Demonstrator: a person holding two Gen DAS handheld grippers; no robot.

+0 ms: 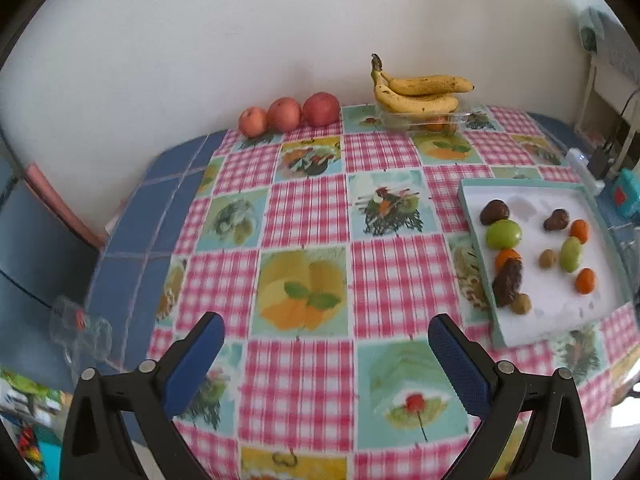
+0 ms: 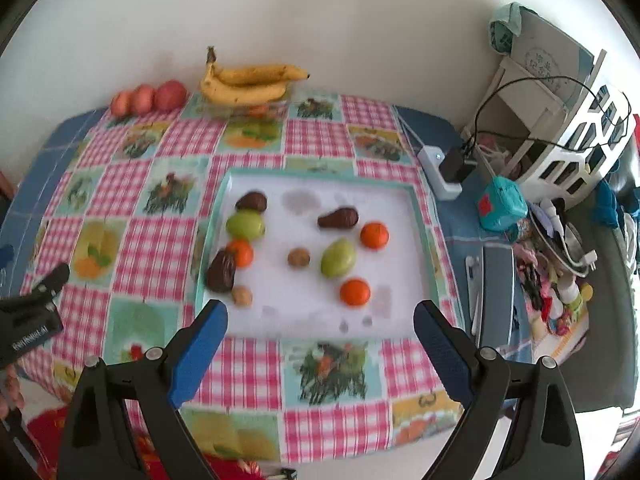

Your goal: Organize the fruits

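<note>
A white tray point(image 2: 404, 200) with a teal rim lies on the checked tablecloth. It holds green fruits point(image 2: 338, 258), small oranges point(image 2: 374, 235), dark brown fruits point(image 2: 338, 218) and small tan nuts point(image 2: 299, 258). The same tray point(image 1: 560, 312) shows at the right in the left wrist view. Three red apples point(image 1: 284, 114) and a bunch of bananas point(image 1: 420, 90) on a clear box sit by the far wall. My right gripper point(image 2: 320, 322) hangs open above the tray's near edge. My left gripper point(image 1: 326, 334) is open over the cloth, left of the tray. Both are empty.
The table's blue tiled edge point(image 1: 132, 240) curves at the left. Right of the tray are a white power strip point(image 2: 436, 172), a teal box point(image 2: 500, 204), a white rack point(image 2: 572, 152) and clutter. The left gripper's body and a hand point(image 2: 12, 384) show at the right wrist view's left edge.
</note>
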